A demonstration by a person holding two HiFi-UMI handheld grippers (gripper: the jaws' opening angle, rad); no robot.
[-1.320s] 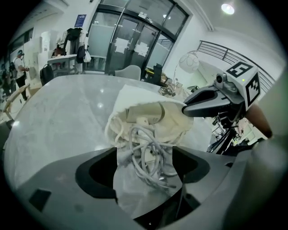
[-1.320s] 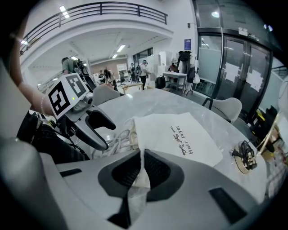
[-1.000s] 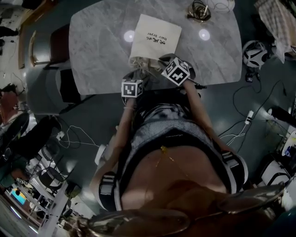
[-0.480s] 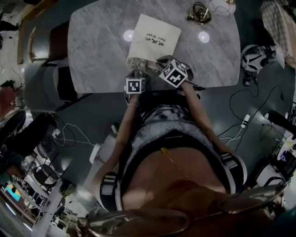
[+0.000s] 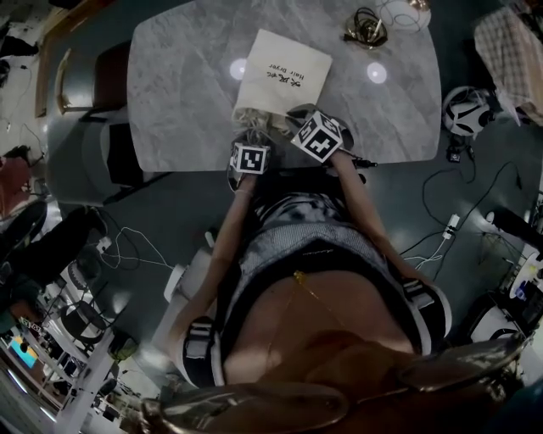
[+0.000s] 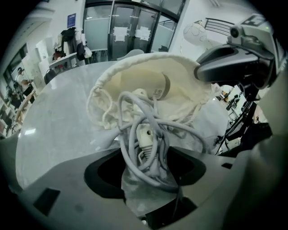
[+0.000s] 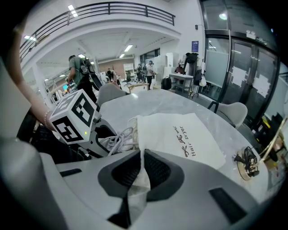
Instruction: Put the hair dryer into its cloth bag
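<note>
The cream cloth bag (image 5: 284,72) printed "Hair Dryer" lies on the marble table (image 5: 178,76), its mouth toward me. In the left gripper view the hair dryer's pale body (image 6: 145,84) sits inside the open bag (image 6: 191,87), and its grey cord bundle (image 6: 155,168) with the plug (image 6: 146,134) spills out. My left gripper (image 6: 146,157) points steeply down over that bundle. Its jaws have just been closing and still stand wide, with the loose loops between them. My right gripper (image 7: 140,166) is shut on the bag's mouth hem (image 7: 143,179), just right of the left gripper (image 5: 252,134).
A small coiled cable on a round wooden piece (image 5: 366,21) lies at the table's far edge. Chairs (image 5: 85,85) stand to the left of the table. A white headset-like object (image 5: 465,106) and cables (image 5: 441,237) lie on the floor at the right.
The left gripper has shifted a little right toward the bag's mouth. The right gripper has kept its place on the bag.
</note>
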